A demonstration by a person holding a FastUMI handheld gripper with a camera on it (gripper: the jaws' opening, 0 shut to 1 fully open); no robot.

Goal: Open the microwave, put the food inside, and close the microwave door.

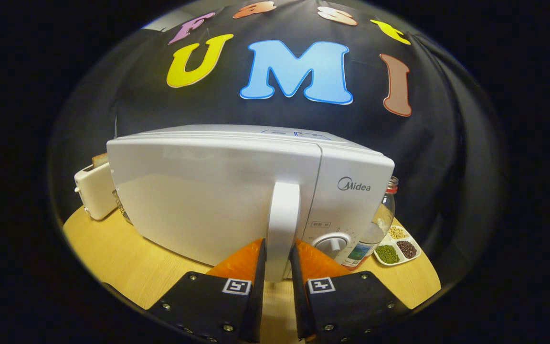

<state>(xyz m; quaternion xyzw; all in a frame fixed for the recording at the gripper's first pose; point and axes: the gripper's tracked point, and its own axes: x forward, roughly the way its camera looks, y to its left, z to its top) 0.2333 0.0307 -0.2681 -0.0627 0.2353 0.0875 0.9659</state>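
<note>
Tongs (278,260) sit at the lower end of the microwave's handle (283,224), one finger on each side of it, closed against it so that both appear to press on it. The handle is a pale upright bar at the right edge of the door (208,205). The door looks shut, flush with the body of the microwave (237,191), which stands on a wooden counter (117,253). To the right of the handle is the control panel with a round knob (333,242) near its bottom.

Behind the microwave's left side stands a toaster (94,191) with a slice of bread (99,160) sticking out of its top. Something small and partly hidden sits between the toaster and the microwave; I cannot tell what it is. At the microwave's right rear corner is a clear jar (382,217) with a red lid. Just beside the jar, on the counter, lies a divided dish (397,248) holding green, dark and pale beans in separate compartments.
</note>
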